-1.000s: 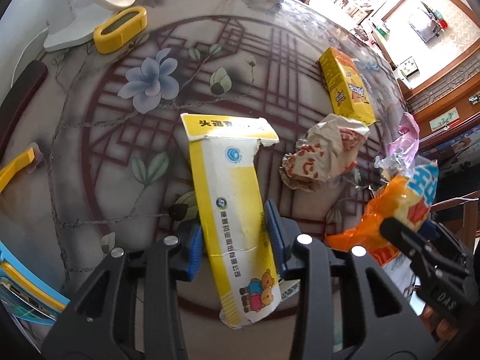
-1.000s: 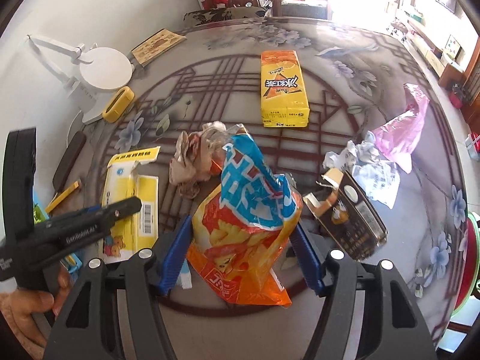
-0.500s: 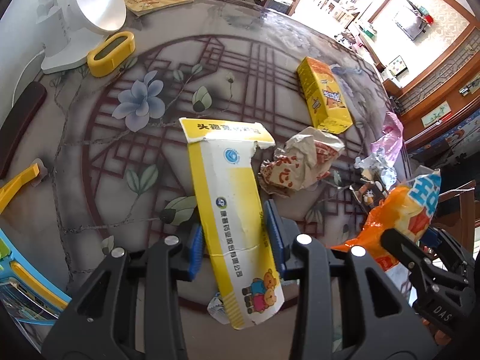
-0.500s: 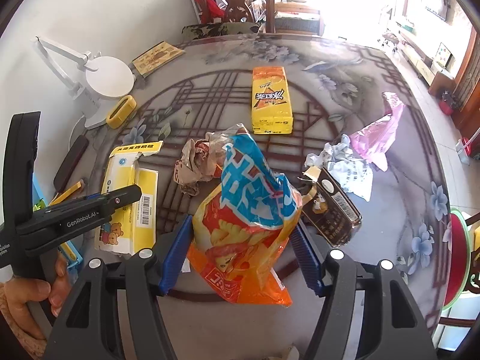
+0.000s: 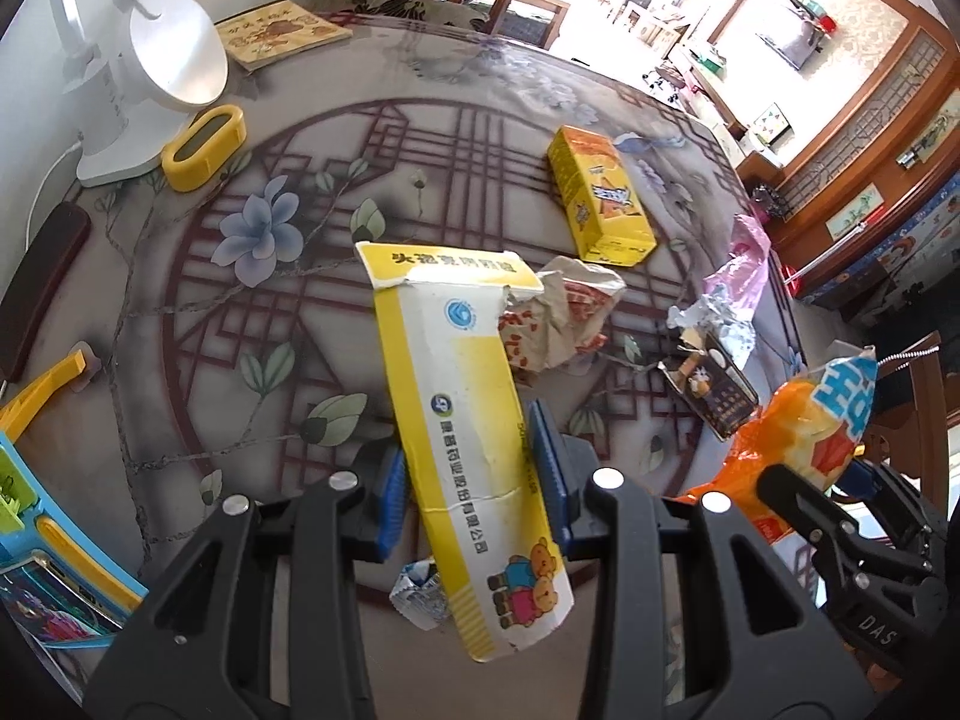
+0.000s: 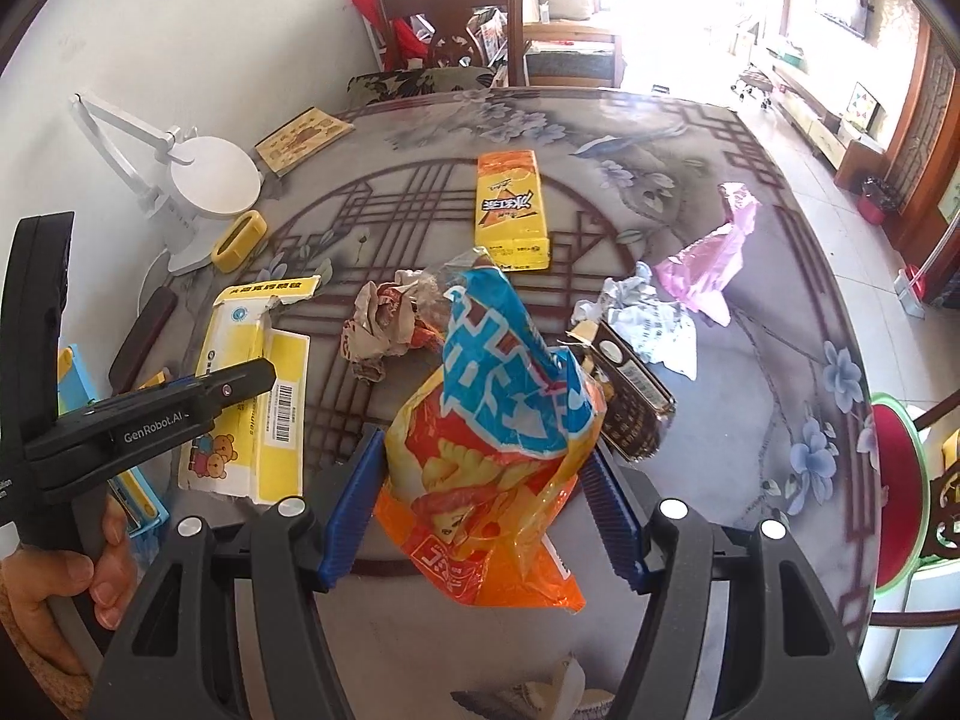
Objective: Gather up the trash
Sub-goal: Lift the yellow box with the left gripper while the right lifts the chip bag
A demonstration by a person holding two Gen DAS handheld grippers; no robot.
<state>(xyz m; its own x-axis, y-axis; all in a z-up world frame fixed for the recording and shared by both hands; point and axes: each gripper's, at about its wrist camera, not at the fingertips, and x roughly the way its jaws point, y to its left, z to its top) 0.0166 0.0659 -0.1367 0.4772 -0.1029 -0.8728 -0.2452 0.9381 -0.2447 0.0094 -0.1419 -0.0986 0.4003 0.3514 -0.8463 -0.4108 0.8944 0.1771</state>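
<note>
My left gripper (image 5: 474,462) is shut on a torn yellow and white carton (image 5: 462,408) and holds it above the table; the carton also shows in the right wrist view (image 6: 252,396). My right gripper (image 6: 486,474) is shut on an orange and blue snack bag (image 6: 498,420), lifted off the table; the bag shows at the right of the left wrist view (image 5: 804,426). On the table lie a crumpled paper wrapper (image 6: 390,324), a yellow drink box (image 6: 510,210), a dark small carton (image 6: 630,402), crumpled white paper (image 6: 648,318) and a pink plastic bag (image 6: 714,252).
A white desk lamp (image 5: 150,60), a yellow oval object (image 5: 204,147) and a booklet (image 5: 276,33) stand at the table's far left. A blue toy box (image 5: 54,540) is at the near left. A small wrapper scrap (image 5: 420,594) lies under the carton. A red stool (image 6: 894,468) stands at right.
Both grippers have risen and pulled back from the table with the carton and the snack bag still held; more of the table and room shows.
</note>
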